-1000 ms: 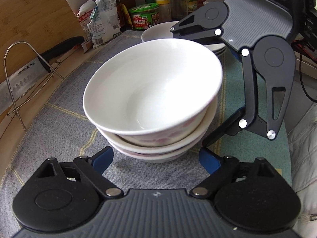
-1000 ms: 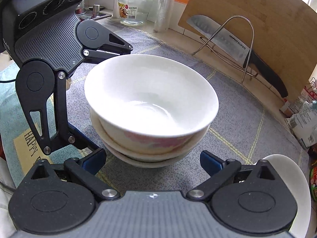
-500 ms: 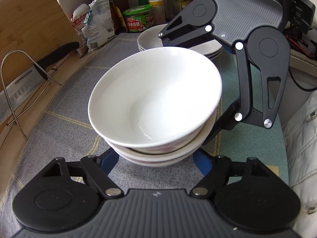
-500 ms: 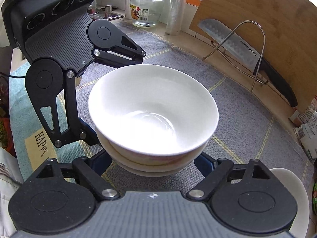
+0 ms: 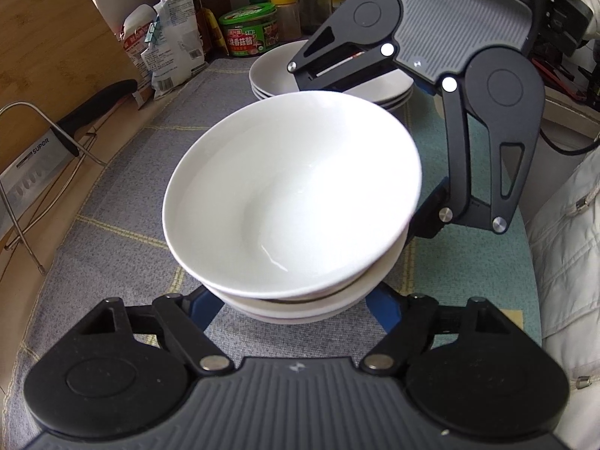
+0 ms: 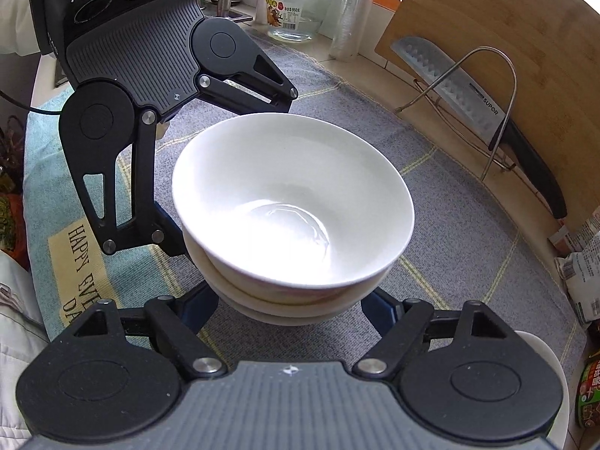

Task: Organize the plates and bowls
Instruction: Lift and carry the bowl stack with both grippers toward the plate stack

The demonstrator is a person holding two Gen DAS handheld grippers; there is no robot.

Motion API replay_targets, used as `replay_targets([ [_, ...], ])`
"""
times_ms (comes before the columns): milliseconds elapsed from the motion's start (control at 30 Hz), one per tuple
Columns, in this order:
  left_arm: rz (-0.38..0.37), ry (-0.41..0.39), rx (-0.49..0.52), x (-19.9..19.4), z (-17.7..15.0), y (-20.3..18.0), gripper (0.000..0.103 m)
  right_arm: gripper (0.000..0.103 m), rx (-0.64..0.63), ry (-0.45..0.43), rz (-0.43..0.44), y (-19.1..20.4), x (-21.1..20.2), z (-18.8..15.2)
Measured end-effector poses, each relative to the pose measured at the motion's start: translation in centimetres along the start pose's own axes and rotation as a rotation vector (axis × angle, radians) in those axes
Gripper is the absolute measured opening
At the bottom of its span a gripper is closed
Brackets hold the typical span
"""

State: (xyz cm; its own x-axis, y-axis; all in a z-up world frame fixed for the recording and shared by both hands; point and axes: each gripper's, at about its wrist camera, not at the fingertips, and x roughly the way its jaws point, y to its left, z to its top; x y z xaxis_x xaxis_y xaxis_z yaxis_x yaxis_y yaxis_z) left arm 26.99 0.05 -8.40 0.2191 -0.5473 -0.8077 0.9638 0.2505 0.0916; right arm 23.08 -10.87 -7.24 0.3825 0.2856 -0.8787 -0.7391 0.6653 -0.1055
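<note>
Here, SUPOR knife [image 6: 455, 92], HAPPY cloth [image 6: 80, 251]

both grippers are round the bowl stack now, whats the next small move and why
Probably a short, level lift of the bowl stack with both together. The left hand-held gripper and the right hand-held gripper have just been closing from opposite sides, blue fingers tucked against the lowest bowl. The stack of plates sits behind on the mat, a likely place to move beside.
</note>
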Motion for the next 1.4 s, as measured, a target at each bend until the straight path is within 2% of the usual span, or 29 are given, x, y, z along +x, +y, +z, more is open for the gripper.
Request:
replay_targets([
  [333, -0.013, 0.021, -0.005, 0.0, 0.4, 0.4, 0.081, 0.086, 0.002, 0.006, -0.001, 0.1, 0.0, 0.0],
  [567, 0.016, 0.033, -0.007, -0.2, 0.4, 0.0, 0.081, 0.086, -0.003, 0.007, -0.021, 0.7, -0.2, 0.1],
  [867, 0.034, 0.052, -0.019, -1.5, 0.9, -1.1, 0.081, 0.086, -0.008, -0.016, -0.002, 1.2, -1.8, -0.3],
  [1133, 0.06, 0.066, -0.022, -2.4, 3.2, -2.1, 0.081, 0.086, -0.017, -0.037, -0.007, 0.9, -4.1, -0.7],
  [1400, 0.076, 0.05, 0.018, -2.1, 6.4, -2.5, 0.081, 0.086, -0.005, -0.06, -0.063, -0.6, -6.6, -2.2],
])
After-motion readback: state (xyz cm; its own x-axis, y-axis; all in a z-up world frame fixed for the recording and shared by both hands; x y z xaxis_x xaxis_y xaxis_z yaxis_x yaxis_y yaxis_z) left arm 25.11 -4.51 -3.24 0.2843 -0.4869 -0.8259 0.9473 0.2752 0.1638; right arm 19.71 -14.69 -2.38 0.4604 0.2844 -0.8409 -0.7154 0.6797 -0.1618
